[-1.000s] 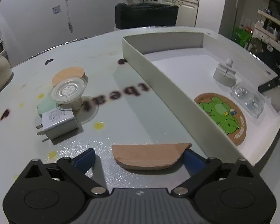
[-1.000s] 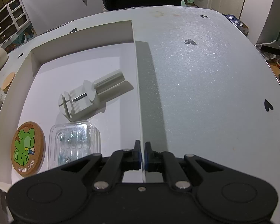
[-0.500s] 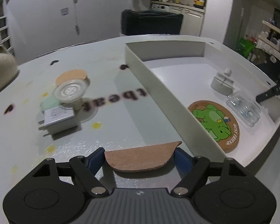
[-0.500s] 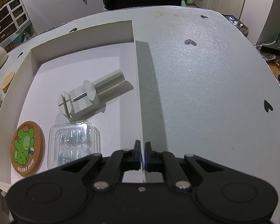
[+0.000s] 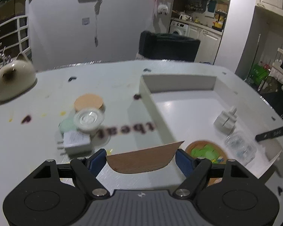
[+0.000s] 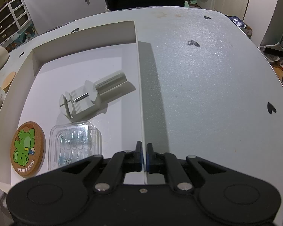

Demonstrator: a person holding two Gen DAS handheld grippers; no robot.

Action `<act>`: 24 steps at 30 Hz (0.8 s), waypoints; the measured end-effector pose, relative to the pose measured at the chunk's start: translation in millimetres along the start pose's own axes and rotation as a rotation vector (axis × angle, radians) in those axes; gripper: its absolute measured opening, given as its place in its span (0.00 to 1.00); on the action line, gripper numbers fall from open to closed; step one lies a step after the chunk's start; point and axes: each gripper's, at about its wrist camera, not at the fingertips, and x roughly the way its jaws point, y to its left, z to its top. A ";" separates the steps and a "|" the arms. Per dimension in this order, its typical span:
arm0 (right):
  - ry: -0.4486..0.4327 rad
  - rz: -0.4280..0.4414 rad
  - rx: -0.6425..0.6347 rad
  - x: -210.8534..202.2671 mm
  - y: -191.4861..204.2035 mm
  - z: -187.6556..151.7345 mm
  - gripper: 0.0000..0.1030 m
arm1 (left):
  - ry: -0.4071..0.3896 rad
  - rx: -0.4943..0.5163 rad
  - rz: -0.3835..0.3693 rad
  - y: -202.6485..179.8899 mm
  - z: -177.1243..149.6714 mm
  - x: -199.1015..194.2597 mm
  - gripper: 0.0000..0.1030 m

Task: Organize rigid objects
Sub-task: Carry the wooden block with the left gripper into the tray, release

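A shallow white tray (image 6: 18,79) on a pale table (image 6: 207,75) holds three things: a grey clamp-like tool with a metal pin (image 6: 88,98), a clear plastic case (image 6: 73,143) just in front of it, and a round cork coaster printed with a green figure (image 6: 27,148) beside the case, at the tray's near left corner.

The right gripper (image 6: 144,157) is clenched on the tray's right wall, the thin white edge pinched between its pads.

The left gripper (image 5: 141,157) grasps a half-round wooden piece (image 5: 143,159), one blue finger (image 5: 97,160) at each end, the piece clear of the table and reaching forward past the fingertips, its far corner overlapping the tray's left wall in this view.

Ahead of the left fingers and to their left, outside the tray, lie a white plug adapter (image 5: 75,141), a clear round lid-like item (image 5: 88,118), a pale green piece (image 5: 67,126) and a round tan disc (image 5: 88,101), clustered and touching or overlapping; motion blur leaves their exact contact unclear. A cream cat-eared pot (image 5: 13,81) sits far left.

The wooden piece hides part of the coaster in the left view.
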 end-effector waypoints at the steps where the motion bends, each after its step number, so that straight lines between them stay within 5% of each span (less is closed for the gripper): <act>1: 0.000 0.001 -0.001 -0.1 -0.3 -0.1 0.05 | -0.005 0.004 -0.005 -4.2 4.3 -0.8 0.78; 14: -0.004 0.008 -0.001 -1.0 -2.1 -1.3 0.05 | -0.009 0.094 -0.096 -69.9 58.0 23.5 0.78; 24: -0.005 0.013 0.001 -1.4 -3.0 -1.6 0.05 | 0.115 0.282 -0.105 -123.8 67.3 79.4 0.78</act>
